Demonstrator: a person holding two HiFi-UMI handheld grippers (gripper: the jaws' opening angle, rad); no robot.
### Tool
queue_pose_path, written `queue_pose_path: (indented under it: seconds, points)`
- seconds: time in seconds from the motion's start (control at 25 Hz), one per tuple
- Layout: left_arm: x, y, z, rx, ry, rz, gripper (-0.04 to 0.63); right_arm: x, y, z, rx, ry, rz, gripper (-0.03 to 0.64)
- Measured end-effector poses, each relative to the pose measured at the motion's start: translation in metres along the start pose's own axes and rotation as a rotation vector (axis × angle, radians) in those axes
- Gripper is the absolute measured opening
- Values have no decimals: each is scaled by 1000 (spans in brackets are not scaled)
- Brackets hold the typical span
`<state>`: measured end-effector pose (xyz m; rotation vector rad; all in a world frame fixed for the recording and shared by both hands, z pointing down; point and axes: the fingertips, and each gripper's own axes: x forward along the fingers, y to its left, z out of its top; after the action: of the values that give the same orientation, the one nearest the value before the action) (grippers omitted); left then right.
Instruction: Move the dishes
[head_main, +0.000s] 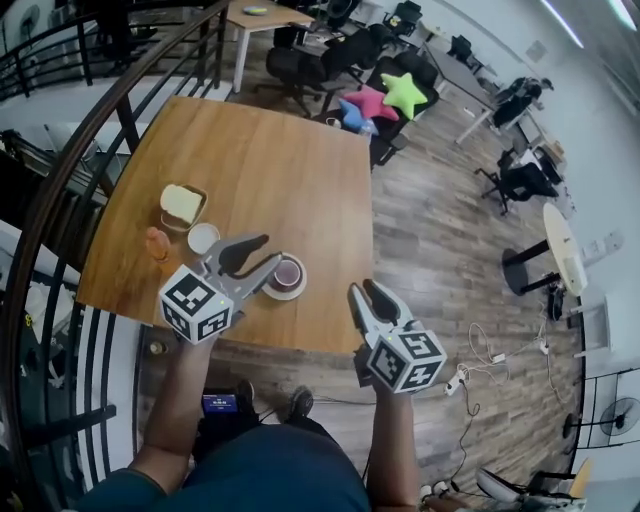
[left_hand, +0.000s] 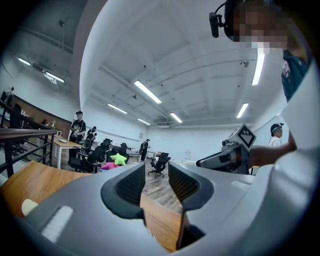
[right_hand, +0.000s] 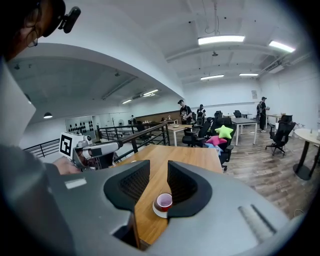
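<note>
Reaching in for the dishes, nothing picked up yet.
Beyond and to the left of the left tool (head_main: 262, 257) sit a filled dish (head_main: 183, 207) and a small white bowl (head_main: 203, 237). That tool is narrow and empty, and the cup (head_main: 287, 272) on its saucer (head_main: 285, 295) sits just off its tips, near the worktop (head_main: 260, 160) edge. The right tool (head_main: 368, 298) is also narrow and empty, with the cup ahead and to its left. Next, I judge, one tool must spread its jaws, then close on the saucer's rim.
</note>
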<state>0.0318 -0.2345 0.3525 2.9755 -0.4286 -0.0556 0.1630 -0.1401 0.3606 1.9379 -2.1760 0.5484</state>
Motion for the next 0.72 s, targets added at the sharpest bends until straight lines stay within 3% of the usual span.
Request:
queue_pose_path:
  seconds: [0.72]
  points:
    - [-23, 0, -22, 17, 73, 281, 138, 56, -9, 14, -29, 5, 293, 115]
